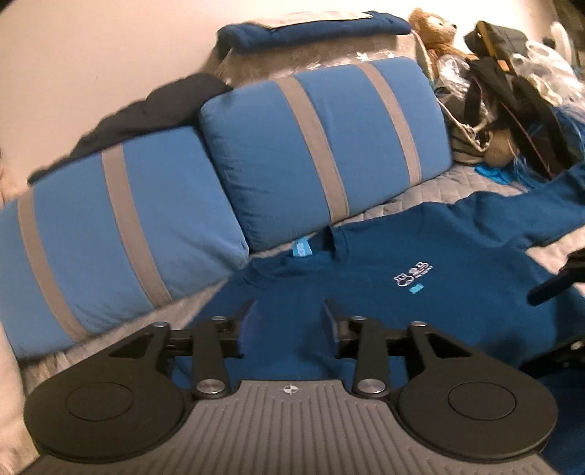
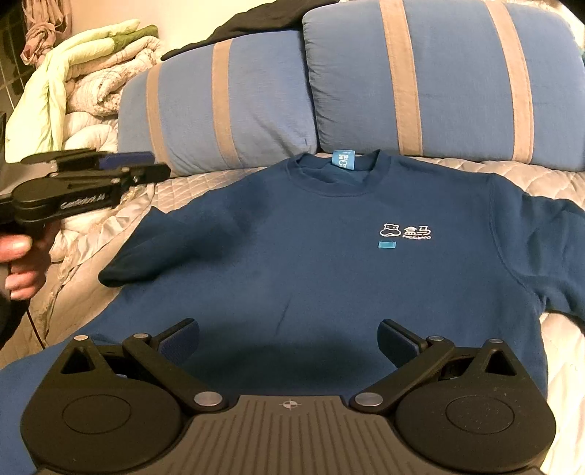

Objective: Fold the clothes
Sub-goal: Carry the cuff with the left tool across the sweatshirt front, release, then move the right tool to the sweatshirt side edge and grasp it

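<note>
Grippers (image 2: pixel 289 339) (image 1: pixel 289 314) agape above sweatshirt (image 2: pixel 310 263)

Two blue pillows (image 2: pixel 329 84) with grey stripes leaned side by side at the head of the quilted bed (image 2: pixel 512 171). A teddy bear (image 1: pixel 435 29) sat behind them, and rumpled blankets (image 2: pixel 84 84) were heaped nearby.

Pale wall (image 1: pixel 91 54), quilted bed (image 2: pixel 530 175), 2 striped pillows (image 2: pixel 438 73)

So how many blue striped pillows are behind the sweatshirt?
2. One pillow sits behind the sweatshirt's left shoulder, the other pillow behind the collar and right shoulder, side by side. Dark clothing on top may hide more.
</note>
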Action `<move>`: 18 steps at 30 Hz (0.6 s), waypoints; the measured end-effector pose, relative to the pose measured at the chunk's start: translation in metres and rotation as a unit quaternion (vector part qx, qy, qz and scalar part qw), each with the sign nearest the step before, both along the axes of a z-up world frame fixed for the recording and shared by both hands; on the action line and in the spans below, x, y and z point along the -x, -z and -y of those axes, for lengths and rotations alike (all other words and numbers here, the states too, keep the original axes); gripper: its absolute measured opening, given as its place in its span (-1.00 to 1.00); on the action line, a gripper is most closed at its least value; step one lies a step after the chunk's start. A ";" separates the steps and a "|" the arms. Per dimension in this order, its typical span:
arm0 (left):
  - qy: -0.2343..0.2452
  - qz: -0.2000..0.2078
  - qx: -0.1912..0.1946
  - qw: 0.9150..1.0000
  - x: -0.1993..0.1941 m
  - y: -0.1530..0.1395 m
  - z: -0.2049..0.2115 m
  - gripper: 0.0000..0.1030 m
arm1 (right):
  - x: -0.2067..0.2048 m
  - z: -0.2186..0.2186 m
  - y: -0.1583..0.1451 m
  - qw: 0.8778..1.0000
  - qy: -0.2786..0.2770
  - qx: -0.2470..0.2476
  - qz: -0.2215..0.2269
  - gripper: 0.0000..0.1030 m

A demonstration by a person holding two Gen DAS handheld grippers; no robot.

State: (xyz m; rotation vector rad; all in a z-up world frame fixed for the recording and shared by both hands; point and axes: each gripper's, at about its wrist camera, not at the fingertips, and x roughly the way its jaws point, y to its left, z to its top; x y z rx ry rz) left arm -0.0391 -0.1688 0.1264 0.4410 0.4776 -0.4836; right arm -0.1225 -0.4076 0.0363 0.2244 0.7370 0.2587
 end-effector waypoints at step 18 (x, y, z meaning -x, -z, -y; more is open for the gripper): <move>-0.136 -0.068 0.000 0.988 0.005 0.026 -0.137 -0.16 | -0.002 -0.013 -0.011 0.998 -0.035 0.042 0.008 0.99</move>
